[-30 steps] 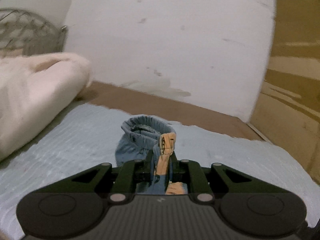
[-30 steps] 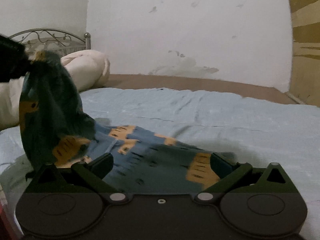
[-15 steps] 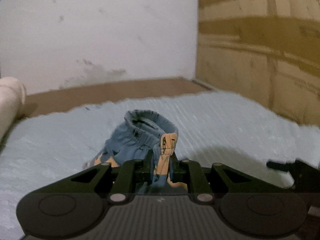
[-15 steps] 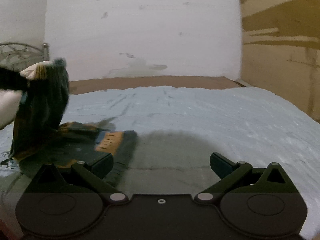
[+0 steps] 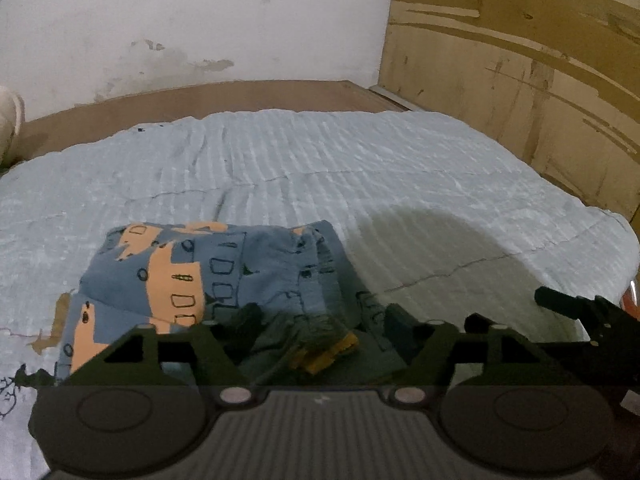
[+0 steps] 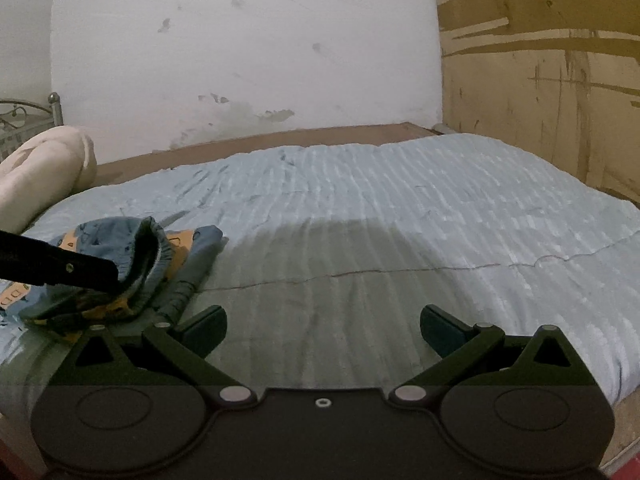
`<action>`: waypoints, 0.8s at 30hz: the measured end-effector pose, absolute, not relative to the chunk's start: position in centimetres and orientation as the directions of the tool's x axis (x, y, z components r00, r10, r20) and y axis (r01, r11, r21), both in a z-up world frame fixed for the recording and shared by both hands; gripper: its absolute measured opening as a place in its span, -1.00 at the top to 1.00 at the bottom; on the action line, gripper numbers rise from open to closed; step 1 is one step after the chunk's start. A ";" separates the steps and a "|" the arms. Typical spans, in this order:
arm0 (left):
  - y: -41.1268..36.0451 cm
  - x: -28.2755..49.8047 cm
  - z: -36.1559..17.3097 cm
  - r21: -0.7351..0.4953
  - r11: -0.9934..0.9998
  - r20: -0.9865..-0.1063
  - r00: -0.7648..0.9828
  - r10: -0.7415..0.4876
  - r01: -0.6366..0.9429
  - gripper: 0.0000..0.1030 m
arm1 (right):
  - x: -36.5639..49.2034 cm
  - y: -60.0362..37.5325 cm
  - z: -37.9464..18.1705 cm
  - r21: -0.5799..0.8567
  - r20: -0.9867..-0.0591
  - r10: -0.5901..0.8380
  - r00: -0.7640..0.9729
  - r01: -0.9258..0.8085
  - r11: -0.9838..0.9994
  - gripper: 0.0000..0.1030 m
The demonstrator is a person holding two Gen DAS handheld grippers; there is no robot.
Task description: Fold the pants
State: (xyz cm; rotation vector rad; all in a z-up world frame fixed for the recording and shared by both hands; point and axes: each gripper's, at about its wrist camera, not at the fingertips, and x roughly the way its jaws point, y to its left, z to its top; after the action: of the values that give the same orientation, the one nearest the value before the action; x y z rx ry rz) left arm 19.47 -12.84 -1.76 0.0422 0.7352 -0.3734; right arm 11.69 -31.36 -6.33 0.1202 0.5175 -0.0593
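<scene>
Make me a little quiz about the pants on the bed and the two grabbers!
1. True or false: the pants lie on the light blue bedspread.
2. Which gripper has nothing between its fingers: A) left gripper B) right gripper?
3. Fill in: the patches on the blue pants are ____.

Key: 1 true. 2 B; its jaws stand wide over bare bedspread, while the left gripper's jaws are opening with the waistband between them. 3 orange.

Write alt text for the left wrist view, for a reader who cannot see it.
Folded blue pants with orange patches lie on a pale blue bedspread; their waistband sits between the opening jaws of the left gripper. The right gripper pokes in at the right edge, with a white wall and a cardboard panel behind.
</scene>
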 end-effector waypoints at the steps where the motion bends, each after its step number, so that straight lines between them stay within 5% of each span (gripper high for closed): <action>1: -12.7 19.3 -1.5 -0.093 0.936 -0.661 0.682 -0.314 0.340 -0.59 | 11.7 -31.3 -6.3 0.099 -0.497 -0.023 0.868 0.083 0.992 -0.99; 10: -11.4 19.0 -0.8 -0.078 0.953 -0.647 0.713 -0.271 0.291 -0.99 | 12.5 -30.0 -6.7 0.082 -0.526 0.024 0.850 0.023 0.996 -0.99; 24: -9.1 15.8 -2.5 0.101 0.903 -0.628 0.731 -0.268 0.418 -0.90 | 16.3 -29.8 -5.3 0.270 -0.510 0.235 0.827 -0.105 0.957 -0.99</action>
State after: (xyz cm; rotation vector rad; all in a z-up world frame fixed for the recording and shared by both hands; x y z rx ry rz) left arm 15.78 -9.05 -2.47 0.2436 0.6497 -0.3814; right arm 16.35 -29.77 -5.26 0.2362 0.5694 0.1818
